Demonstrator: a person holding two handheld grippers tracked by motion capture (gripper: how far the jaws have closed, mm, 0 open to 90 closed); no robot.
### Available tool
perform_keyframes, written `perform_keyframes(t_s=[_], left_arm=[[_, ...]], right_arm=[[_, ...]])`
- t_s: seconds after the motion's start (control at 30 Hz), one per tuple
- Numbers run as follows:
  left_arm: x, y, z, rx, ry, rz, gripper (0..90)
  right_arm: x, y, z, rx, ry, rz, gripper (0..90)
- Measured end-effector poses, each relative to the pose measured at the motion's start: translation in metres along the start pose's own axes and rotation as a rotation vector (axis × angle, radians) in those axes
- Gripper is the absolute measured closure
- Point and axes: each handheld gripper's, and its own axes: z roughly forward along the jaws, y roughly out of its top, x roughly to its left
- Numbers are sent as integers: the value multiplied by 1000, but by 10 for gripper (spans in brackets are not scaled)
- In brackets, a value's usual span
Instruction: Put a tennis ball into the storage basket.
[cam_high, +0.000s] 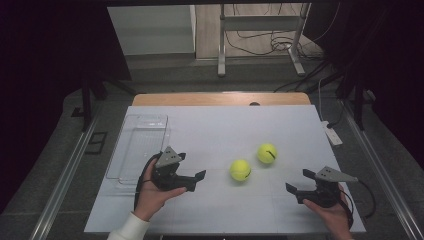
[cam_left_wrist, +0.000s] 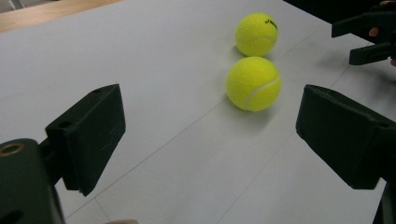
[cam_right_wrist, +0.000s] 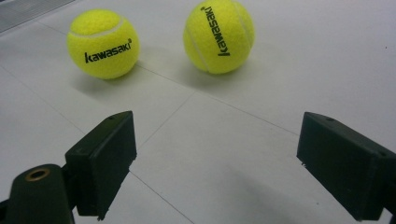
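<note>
Two yellow tennis balls lie on the white table top. The nearer ball (cam_high: 240, 170) (cam_left_wrist: 253, 83) (cam_right_wrist: 103, 43) rests just right of my left gripper (cam_high: 196, 181) (cam_left_wrist: 212, 116), whose jaws stand open and empty, pointing at it from a short distance. The farther ball (cam_high: 267, 153) (cam_left_wrist: 256, 33) (cam_right_wrist: 218, 36) sits behind and to its right. My right gripper (cam_high: 299, 181) (cam_right_wrist: 215, 140) (cam_left_wrist: 369, 37) is held low at the table's front right, open with nothing between its jaws, and faces both balls.
A clear plastic bin (cam_high: 140, 145) stands at the table's left side, just behind the left hand. The white table top (cam_high: 225, 125) has a wooden strip along its far edge. Cables and a metal frame lie on the floor beyond.
</note>
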Motion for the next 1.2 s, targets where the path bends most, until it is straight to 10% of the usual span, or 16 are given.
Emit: perform_keyframes(t_s=[1.2], left_arm=[[-12,43,49,97,-62,35,84]], right_arm=[[-2,-2,0,2,-4,2,125]])
